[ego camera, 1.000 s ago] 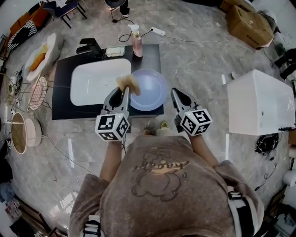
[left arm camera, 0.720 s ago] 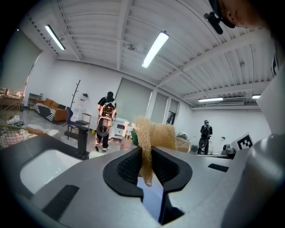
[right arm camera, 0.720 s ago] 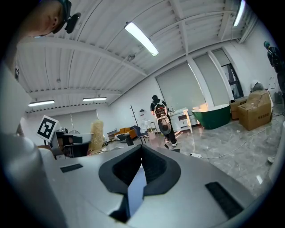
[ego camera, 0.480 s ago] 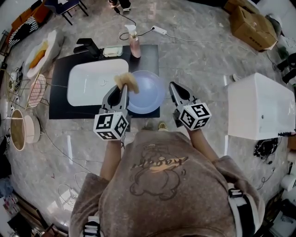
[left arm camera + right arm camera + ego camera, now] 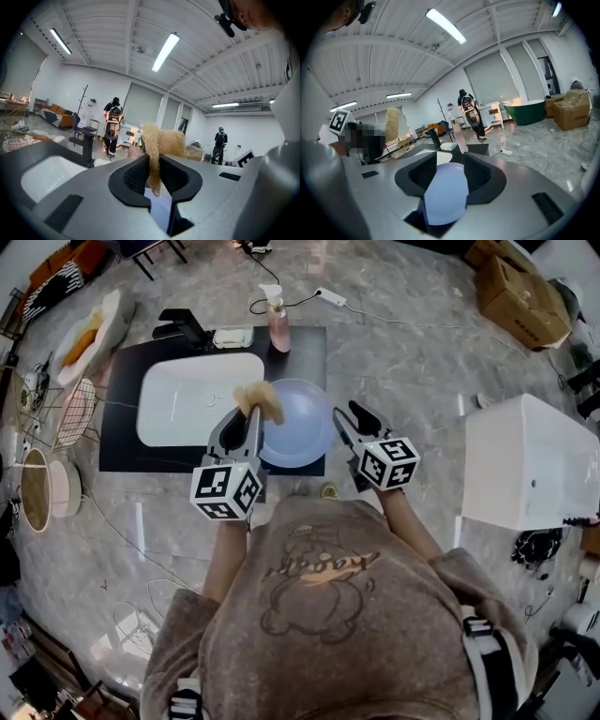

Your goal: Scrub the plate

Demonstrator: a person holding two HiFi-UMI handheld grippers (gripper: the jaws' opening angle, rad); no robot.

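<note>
A pale blue plate (image 5: 298,427) lies on the black counter (image 5: 122,451), just right of the white sink (image 5: 192,399). My left gripper (image 5: 246,420) is shut on a tan mesh sponge (image 5: 260,401), which hangs over the plate's left rim. In the left gripper view the sponge (image 5: 161,143) sticks up from between the jaws of the left gripper (image 5: 153,165). My right gripper (image 5: 343,423) is at the plate's right rim and its jaws are opening. The right gripper view shows the plate (image 5: 445,194) between the spread jaws of the right gripper (image 5: 450,172), with the pads not pressing it.
A pink soap bottle (image 5: 278,326), a soap dish (image 5: 232,337) and a black faucet (image 5: 185,329) stand along the counter's back. A white cabinet (image 5: 530,465) is to the right, with cardboard boxes (image 5: 520,287) beyond. Wire baskets (image 5: 75,423) are at the left. A cable (image 5: 394,315) lies on the floor.
The right gripper has moved left to the plate's right rim and its jaws have spread from shut. The left gripper keeps the sponge over the plate's left rim.
</note>
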